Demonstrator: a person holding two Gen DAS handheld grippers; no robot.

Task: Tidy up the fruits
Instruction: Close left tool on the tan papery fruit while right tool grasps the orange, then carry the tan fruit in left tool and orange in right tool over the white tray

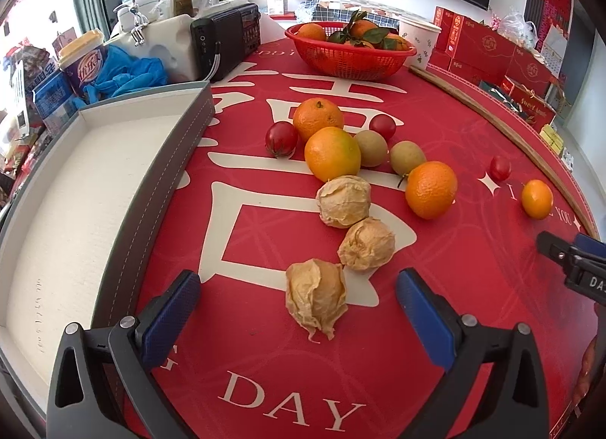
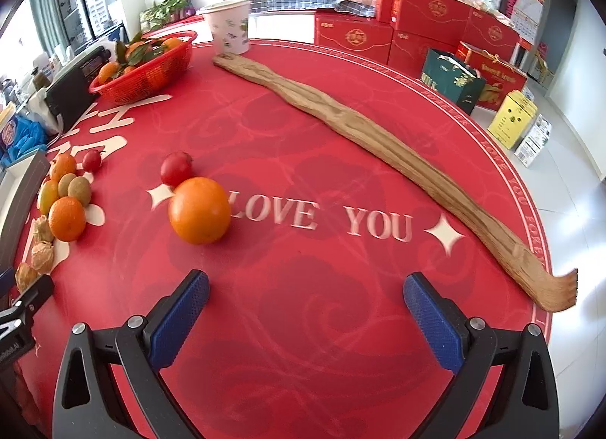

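On the red tablecloth lie three papery husked fruits; the nearest one sits between the tips of my open left gripper, untouched. Behind it are two more husked fruits, oranges, two brown-green kiwis and cherry tomatoes. A small orange and a tomato lie apart, ahead and left of my open right gripper, which holds nothing. The right gripper's tip shows at the left wrist view's right edge.
A grey-edged white tray lies at the left. A red basket of leafy oranges stands at the back, with a paper cup and a radio nearby. A long wooden back-scratcher lies along the table's right rim.
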